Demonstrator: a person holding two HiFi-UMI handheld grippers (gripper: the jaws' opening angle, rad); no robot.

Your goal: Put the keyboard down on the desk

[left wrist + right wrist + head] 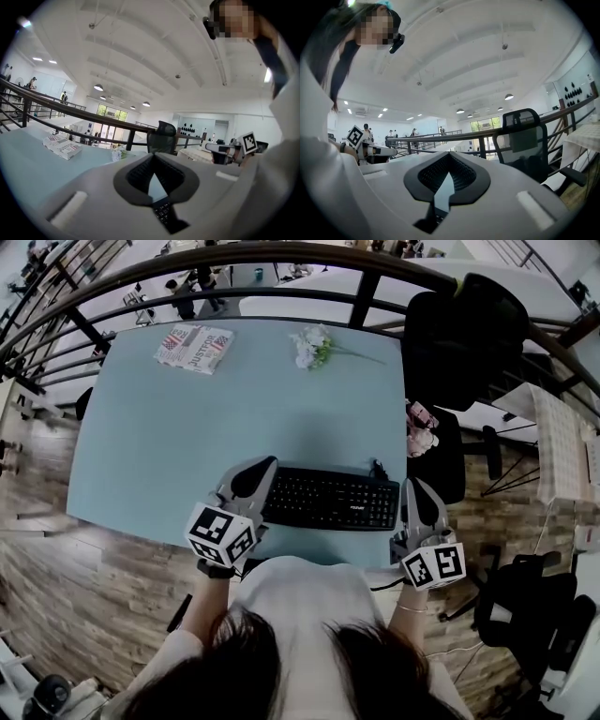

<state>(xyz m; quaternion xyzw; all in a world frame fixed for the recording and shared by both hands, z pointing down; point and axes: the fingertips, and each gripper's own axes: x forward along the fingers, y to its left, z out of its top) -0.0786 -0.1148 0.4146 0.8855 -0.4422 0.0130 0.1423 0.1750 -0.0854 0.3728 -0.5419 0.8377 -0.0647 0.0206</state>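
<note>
Starting closest in: dark hair and a pale soft shirt (300, 592) fill the bottom of the head view. Just past that, each hand holds a smooth grey moulded gripper with a black-and-white square-marker cube on the back. The left gripper (262, 474) sits at the left end of the black plastic keyboard (330, 500) and the right gripper (412, 491) at its right end. So the long, flat, low slab with its rows of little keys is bridged between the two. In each gripper view the ribbed dark pads (140, 171) are pulled in tight, tips meeting. That leaves a thin wedge-shaped slot with a strip of keys showing low in it, so both pairs of jaws look clamped on the keyboard's ends. The keyboard runs along the near edge of the matte pale-blue rectangular worktop (187, 427). I can't tell if it's resting on it or held a hair above. Far side of the worktop: a folded printed newspaper (194, 346), red and white, a bit crumpled. Near it lies a floppy bunch of white flowers (312, 345) on a thin green stem. Beyond that a curved dark metal railing (281, 254) wraps around. A black high-backed office chair (464, 334) stands off the right corner, all on wood-plank floor (84, 587).
</note>
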